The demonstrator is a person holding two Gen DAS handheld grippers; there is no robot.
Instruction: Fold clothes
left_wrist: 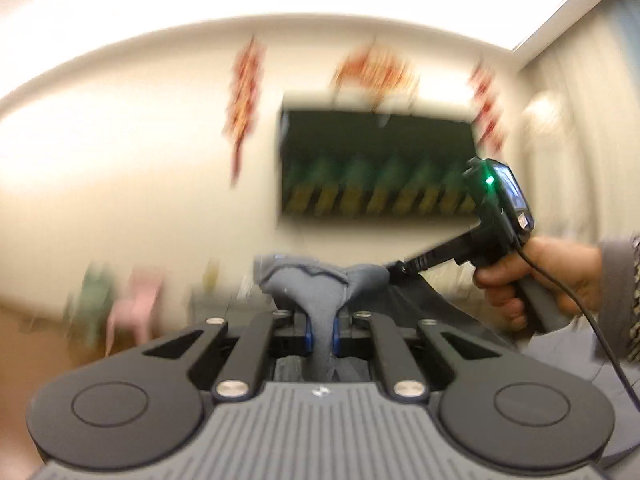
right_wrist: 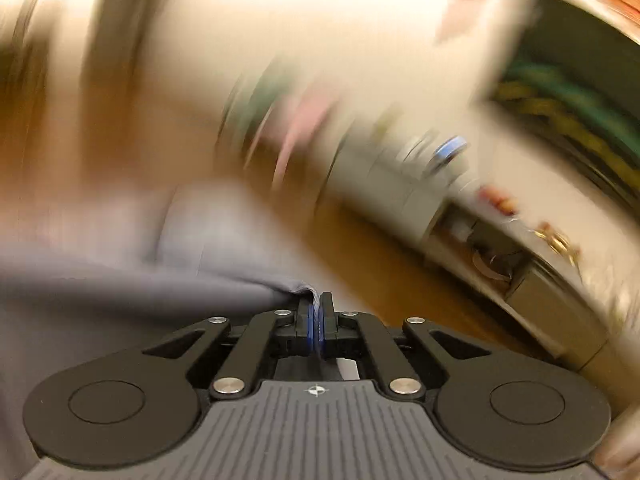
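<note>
Wooden floor, apparently; dark wall screen.

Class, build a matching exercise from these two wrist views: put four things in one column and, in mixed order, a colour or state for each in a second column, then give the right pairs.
Things:
1. left gripper
2. indicator light on the right gripper's handle
3. small chair
4. wall screen

Colour or state:
A. pink
B. shut on grey garment
C. dark, mounted on the wall
D. glowing green

Pairs: 1-B, 2-D, 3-A, 4-C
</note>
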